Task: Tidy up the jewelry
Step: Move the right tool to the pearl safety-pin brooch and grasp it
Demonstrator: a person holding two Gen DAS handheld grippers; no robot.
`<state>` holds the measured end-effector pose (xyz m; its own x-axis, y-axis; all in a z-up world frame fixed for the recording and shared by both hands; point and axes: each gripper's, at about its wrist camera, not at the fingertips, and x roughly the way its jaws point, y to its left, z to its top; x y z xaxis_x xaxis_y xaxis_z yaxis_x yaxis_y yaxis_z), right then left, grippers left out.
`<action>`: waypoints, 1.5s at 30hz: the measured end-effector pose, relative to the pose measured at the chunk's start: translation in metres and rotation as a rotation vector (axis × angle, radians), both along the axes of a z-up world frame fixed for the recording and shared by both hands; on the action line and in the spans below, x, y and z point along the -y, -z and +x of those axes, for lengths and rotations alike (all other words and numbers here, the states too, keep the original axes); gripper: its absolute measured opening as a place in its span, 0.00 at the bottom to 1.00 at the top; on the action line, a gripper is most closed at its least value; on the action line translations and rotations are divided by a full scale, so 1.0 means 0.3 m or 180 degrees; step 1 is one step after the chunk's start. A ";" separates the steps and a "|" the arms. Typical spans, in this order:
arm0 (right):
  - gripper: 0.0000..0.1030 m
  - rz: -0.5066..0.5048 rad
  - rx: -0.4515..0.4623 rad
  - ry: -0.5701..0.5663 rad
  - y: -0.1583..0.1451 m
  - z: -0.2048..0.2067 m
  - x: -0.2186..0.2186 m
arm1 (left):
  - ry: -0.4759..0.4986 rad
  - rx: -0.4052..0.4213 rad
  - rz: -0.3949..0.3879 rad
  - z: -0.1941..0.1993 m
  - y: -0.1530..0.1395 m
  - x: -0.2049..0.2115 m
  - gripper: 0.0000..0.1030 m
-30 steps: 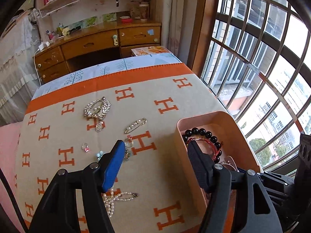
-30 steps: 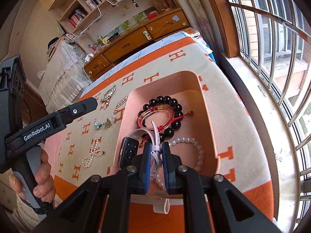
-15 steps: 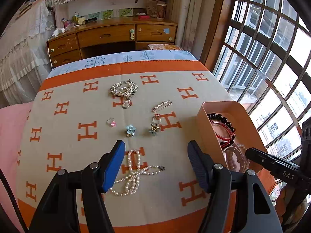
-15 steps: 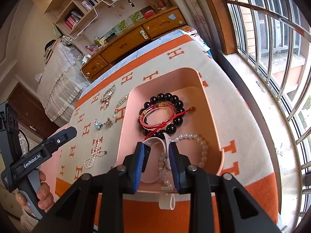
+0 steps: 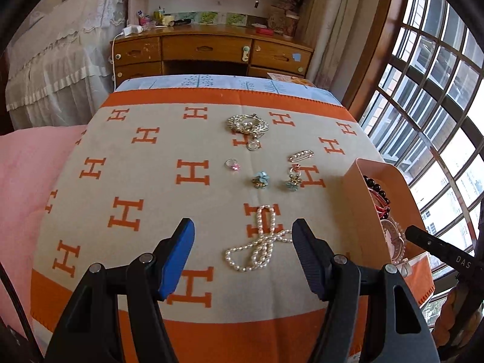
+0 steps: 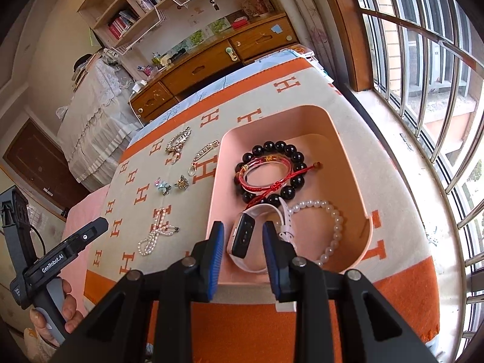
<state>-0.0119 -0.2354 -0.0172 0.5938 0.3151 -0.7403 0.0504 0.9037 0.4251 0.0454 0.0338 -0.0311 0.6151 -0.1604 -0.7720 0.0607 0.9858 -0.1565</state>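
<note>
A pink tray holds a black bead bracelet, a red cord bracelet, a white pearl bracelet and a pink smartwatch. My right gripper is open just above the watch, holding nothing. My left gripper is open and empty above a pearl necklace on the cloth. Farther off lie a gold brooch, a pink ring, two blue flower earrings and a pin. The tray stands at the right.
The table carries a beige cloth with orange H marks. A wooden desk with drawers stands behind it. A barred window runs along the right. A pink bed surface lies at the left.
My right gripper has opened and let go of the smartwatch, which now lies in the tray. My left gripper has drawn back and left, from the tray to over the pearl necklace.
</note>
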 end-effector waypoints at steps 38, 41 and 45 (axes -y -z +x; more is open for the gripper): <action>0.26 0.0250 -0.1486 0.0009 0.111 0.725 -0.272 | 0.0331 -0.0519 0.0497 0.686 0.039 -0.054 0.84; 0.26 0.0093 -0.1546 0.0040 0.134 0.752 -0.290 | 0.0359 -0.0616 0.0536 0.746 0.096 -0.022 0.83; 0.26 -0.0048 -0.1647 -0.0010 0.168 0.778 -0.313 | 0.0375 -0.0709 0.0430 0.795 0.141 -0.012 0.83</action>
<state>0.2215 -0.1415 -0.0675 0.1479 0.3035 -0.9413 0.2478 0.9100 0.3323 0.2838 0.0372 -0.0734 0.4110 -0.1071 -0.9053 0.1551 0.9868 -0.0464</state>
